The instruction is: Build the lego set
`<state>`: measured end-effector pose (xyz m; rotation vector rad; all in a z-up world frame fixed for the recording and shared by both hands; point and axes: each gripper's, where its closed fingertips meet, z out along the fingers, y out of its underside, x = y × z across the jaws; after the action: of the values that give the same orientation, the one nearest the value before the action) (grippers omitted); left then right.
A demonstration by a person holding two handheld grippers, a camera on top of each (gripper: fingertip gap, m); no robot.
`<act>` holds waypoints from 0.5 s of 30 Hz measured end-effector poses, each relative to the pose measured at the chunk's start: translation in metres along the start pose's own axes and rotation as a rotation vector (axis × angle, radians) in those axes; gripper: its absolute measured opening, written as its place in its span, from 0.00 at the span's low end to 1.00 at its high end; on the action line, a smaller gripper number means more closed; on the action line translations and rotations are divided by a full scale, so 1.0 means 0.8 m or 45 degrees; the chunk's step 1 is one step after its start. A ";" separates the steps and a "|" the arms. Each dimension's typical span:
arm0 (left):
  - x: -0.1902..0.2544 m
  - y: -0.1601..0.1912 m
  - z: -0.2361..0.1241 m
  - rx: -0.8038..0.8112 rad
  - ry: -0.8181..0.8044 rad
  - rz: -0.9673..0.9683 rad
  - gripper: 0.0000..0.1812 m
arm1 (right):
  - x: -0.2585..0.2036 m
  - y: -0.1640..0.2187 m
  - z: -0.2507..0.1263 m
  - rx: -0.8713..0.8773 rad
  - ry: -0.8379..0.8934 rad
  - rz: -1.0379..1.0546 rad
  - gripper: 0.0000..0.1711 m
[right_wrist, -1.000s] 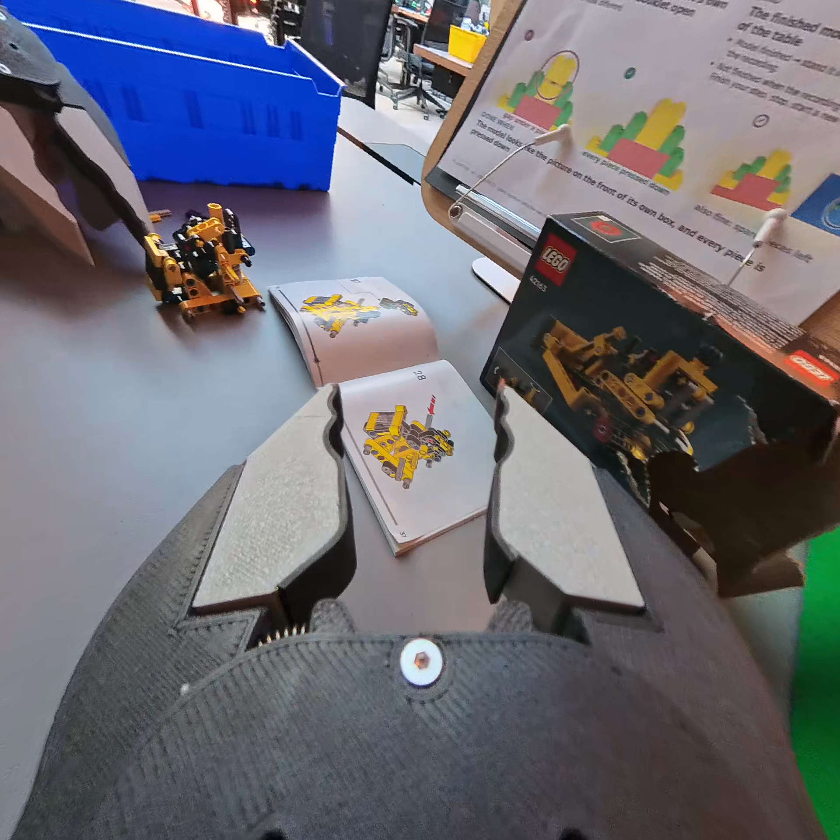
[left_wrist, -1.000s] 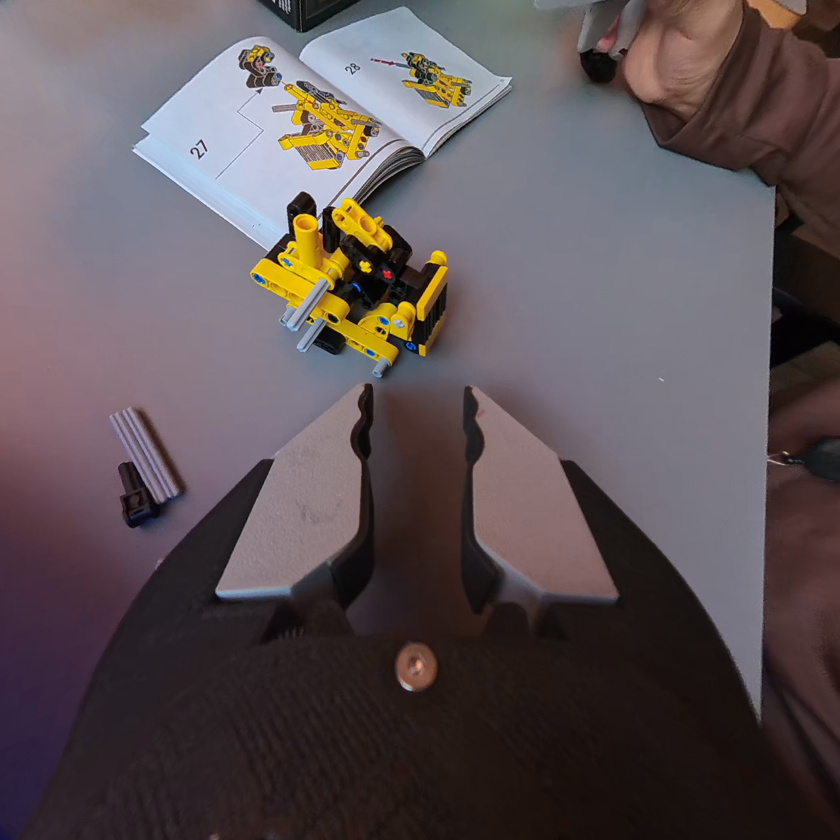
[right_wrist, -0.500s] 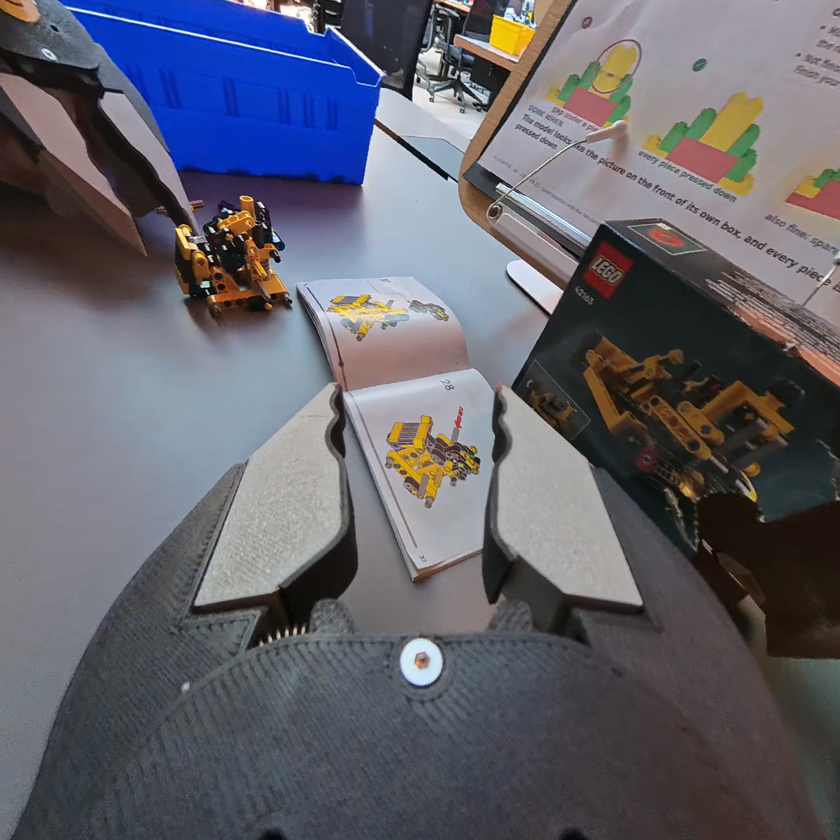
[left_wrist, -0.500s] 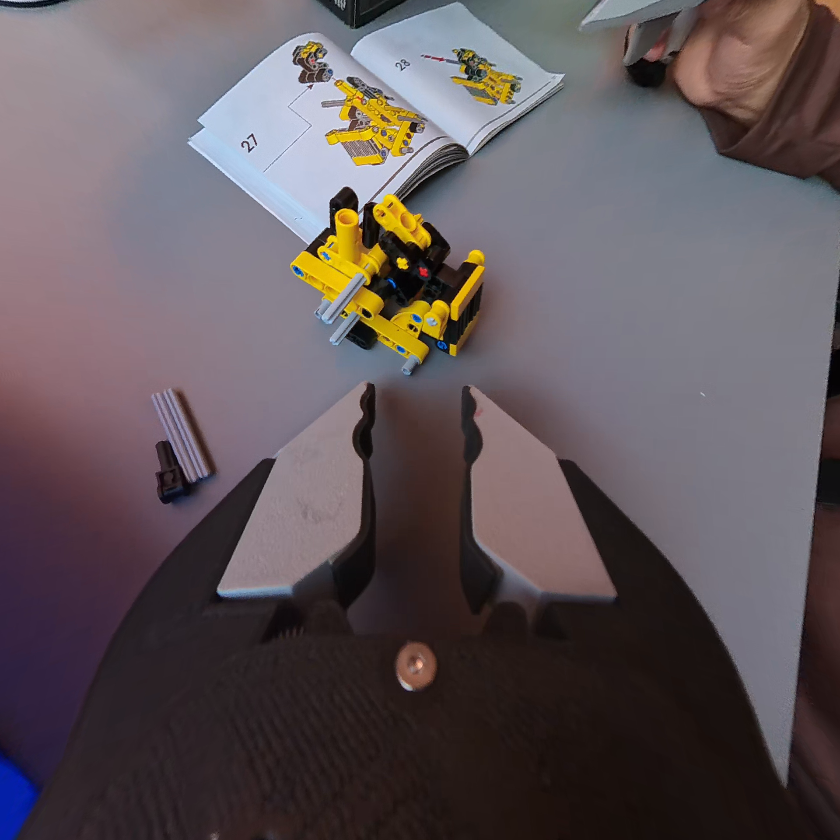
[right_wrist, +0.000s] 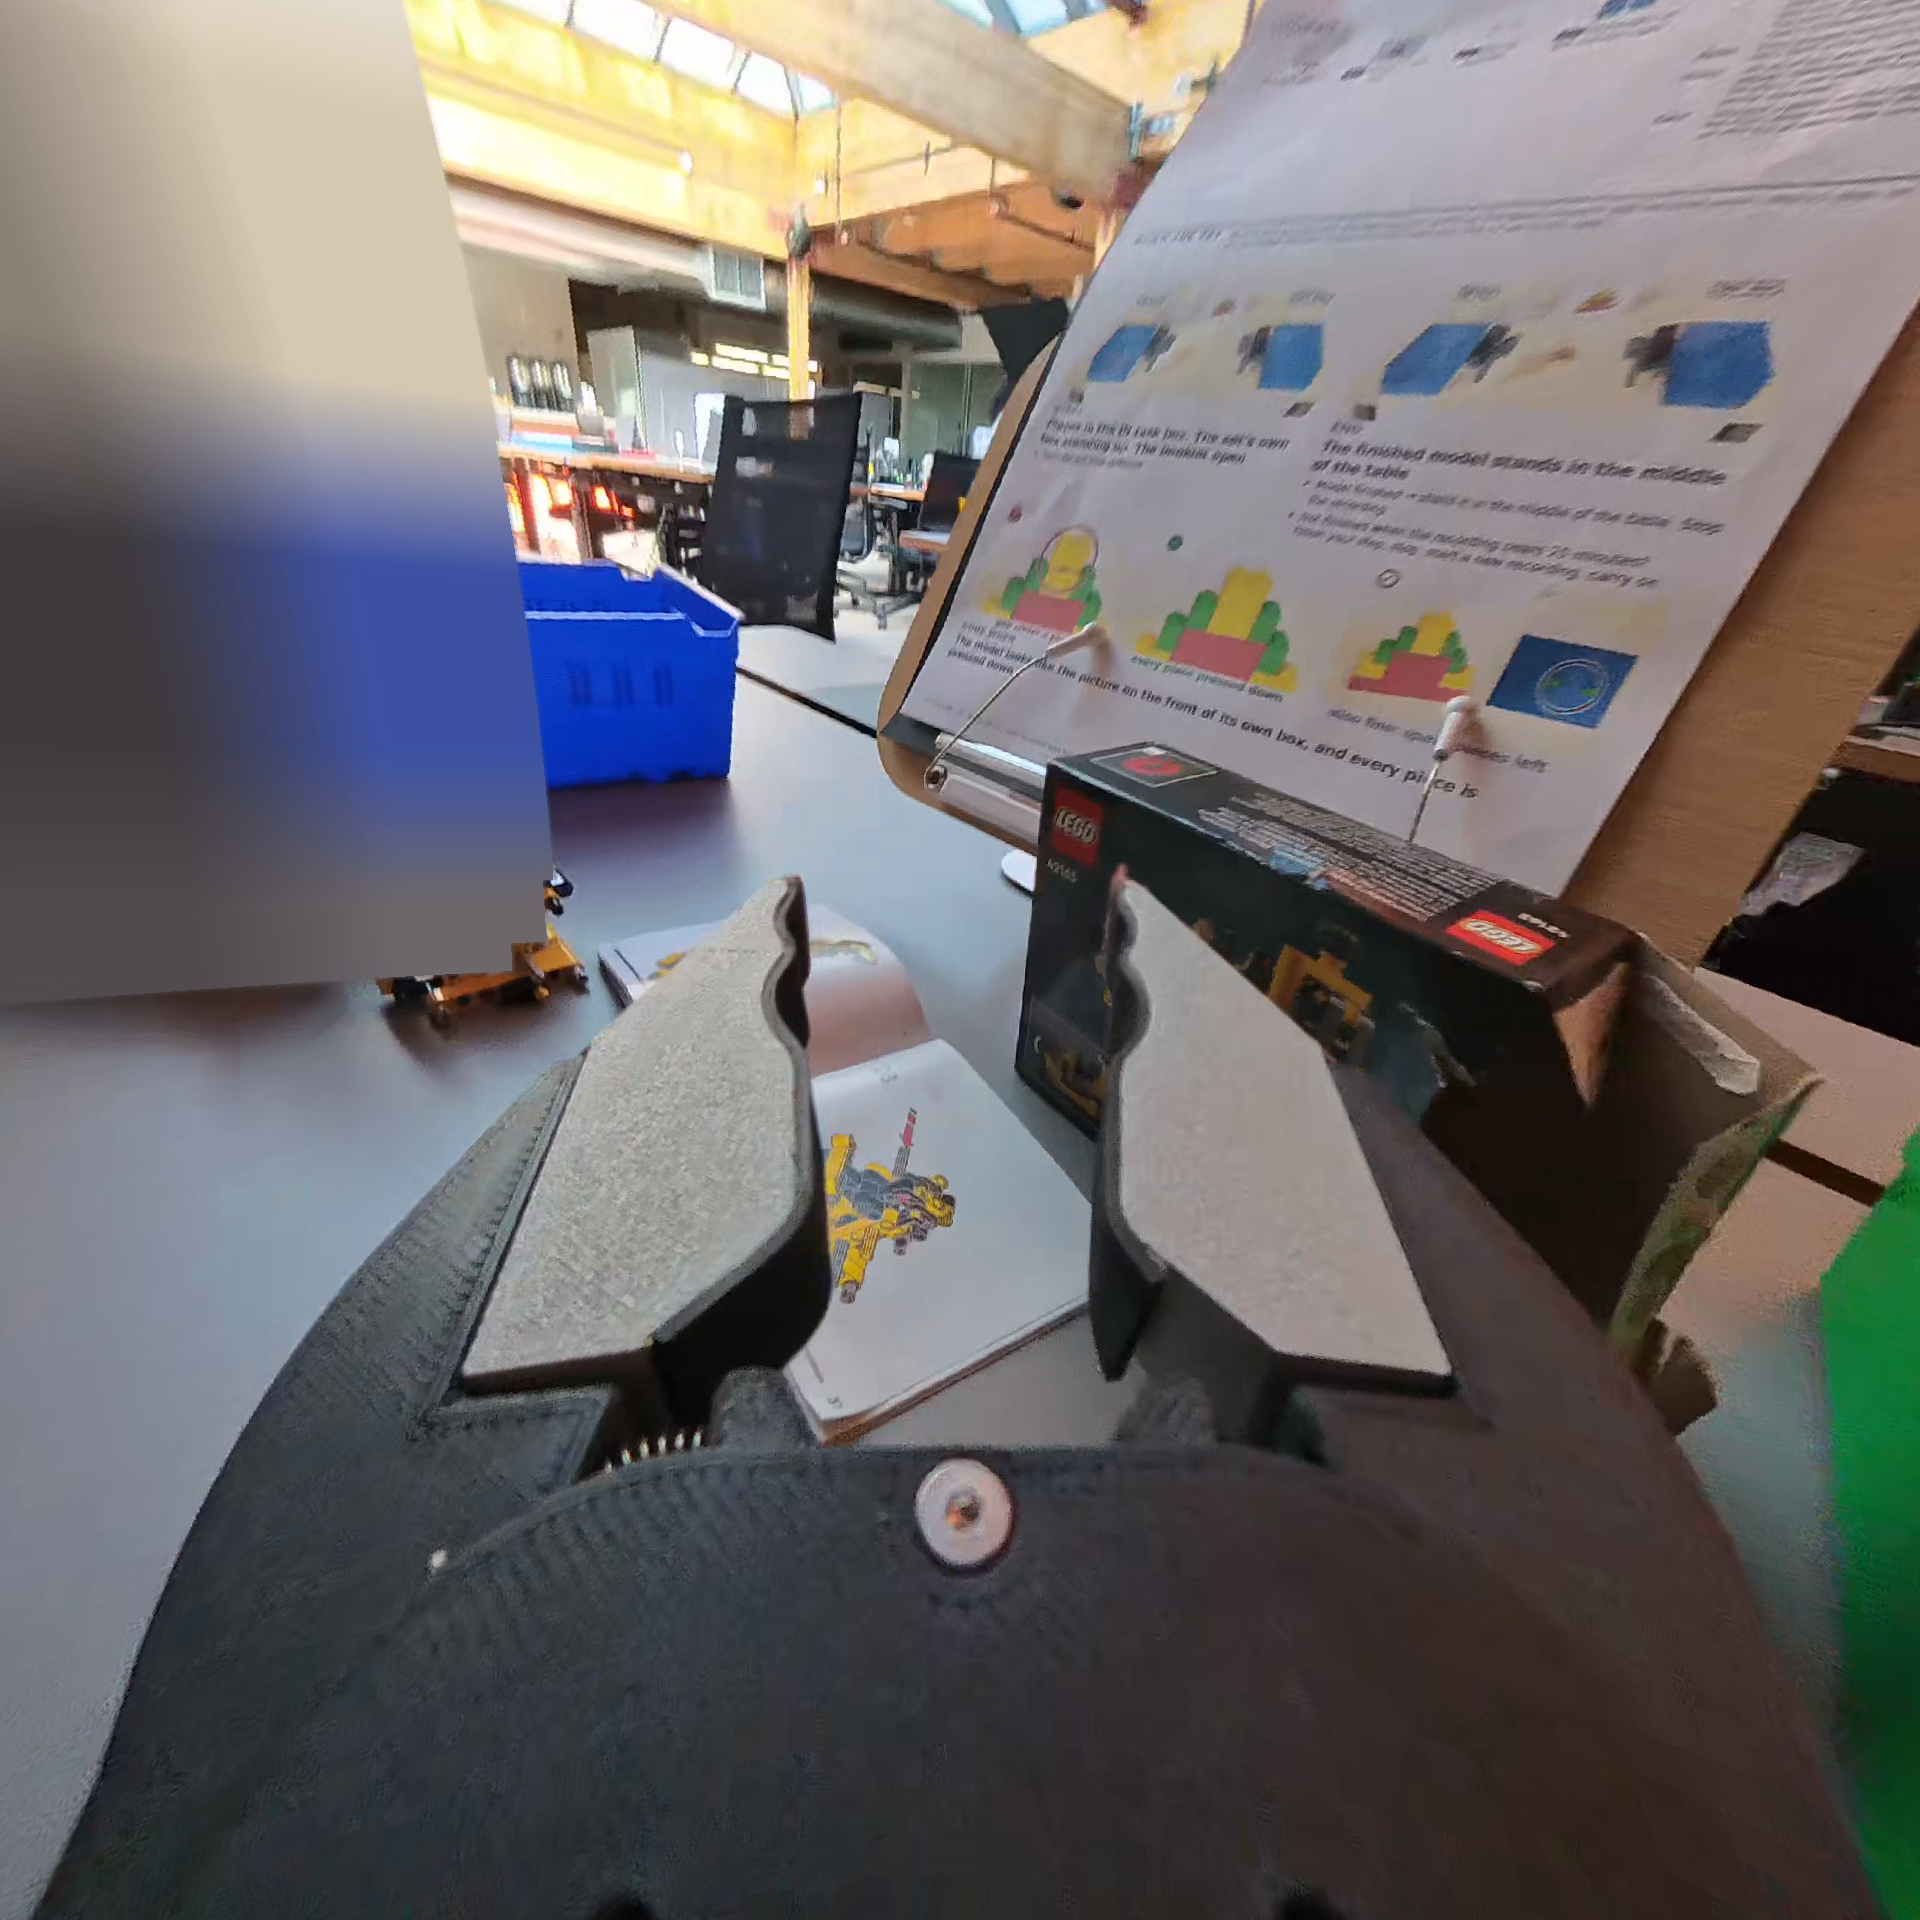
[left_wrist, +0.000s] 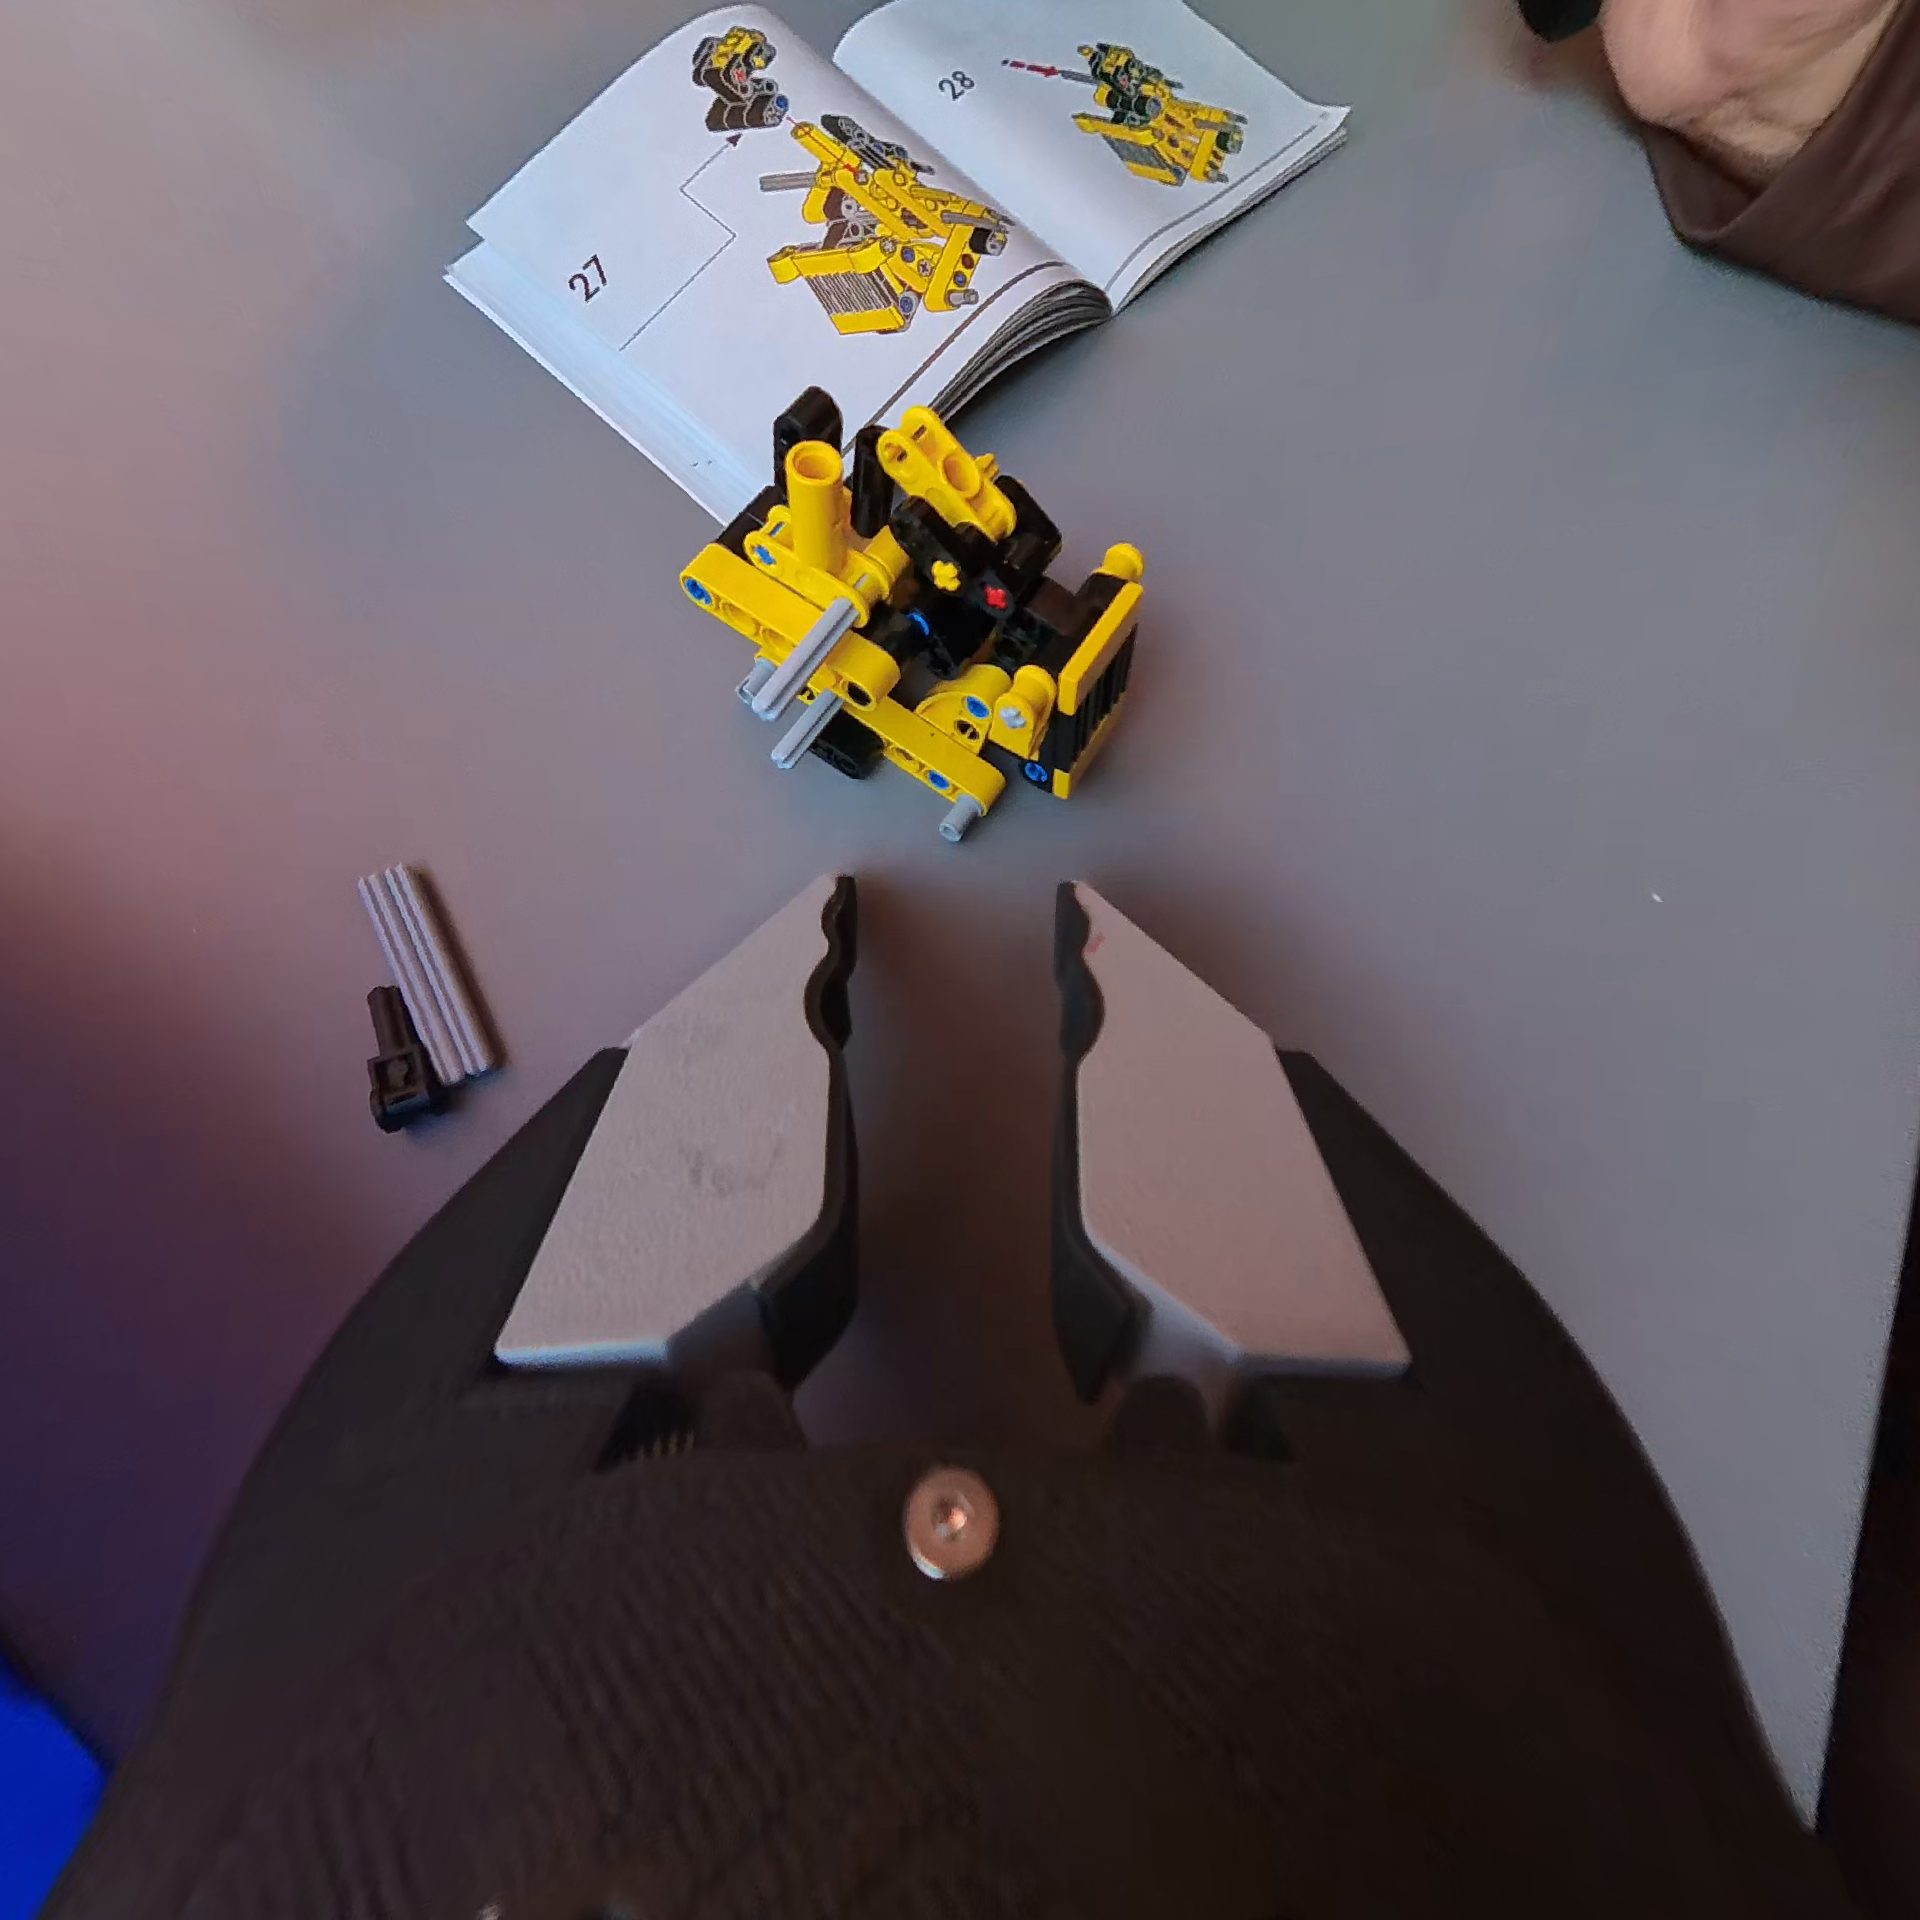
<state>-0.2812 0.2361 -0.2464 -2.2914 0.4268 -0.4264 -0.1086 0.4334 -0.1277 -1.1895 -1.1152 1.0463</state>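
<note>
A partly built yellow and black model (left_wrist: 914, 613) stands on the grey table, just past my left gripper (left_wrist: 954, 894), which is open and empty. The open instruction booklet (left_wrist: 894, 197) lies behind the model. Grey axles (left_wrist: 426, 971) and a small black connector (left_wrist: 393, 1060) lie to the left of the left gripper. My right gripper (right_wrist: 951, 904) is open and empty, tilted up over the booklet (right_wrist: 935, 1205), near the set's black box (right_wrist: 1299, 956). The model's base (right_wrist: 488, 982) shows at the left, mostly behind a blur patch.
A blue bin (right_wrist: 623, 686) stands at the back of the table. A wooden stand holds a printed sheet (right_wrist: 1351, 499) behind the box. A hand in a brown sleeve (left_wrist: 1787, 135) is at the top right of the left wrist view. The table edge (left_wrist: 1860, 1455) runs along the right. One gripper's finger ends stand about 30 centimeters off the other's. My left tips are roughly 8 centimeters from the small black connector (left_wrist: 393, 1060).
My left gripper has drifted left and nearer the model, still open. My right gripper has tilted upward, so the room and stand now fill its view.
</note>
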 end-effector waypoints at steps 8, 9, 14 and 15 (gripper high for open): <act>-0.002 0.000 0.000 0.000 -0.018 0.001 0.20 | 0.001 0.000 -0.001 0.001 -0.025 0.065 0.32; -0.002 0.000 -0.001 0.000 -0.021 0.000 0.20 | 0.000 0.001 0.000 -0.005 -0.033 0.066 0.32; -0.004 0.001 -0.001 -0.001 -0.040 0.004 0.19 | -0.003 0.004 0.002 -0.015 -0.055 0.102 0.31; -0.004 0.002 -0.001 -0.002 -0.044 0.008 0.19 | -0.002 0.004 0.002 -0.014 -0.055 0.108 0.31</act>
<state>-0.2845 0.2358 -0.2471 -2.2949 0.4172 -0.3830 -0.1103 0.4321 -0.1307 -1.2367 -1.1133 1.1370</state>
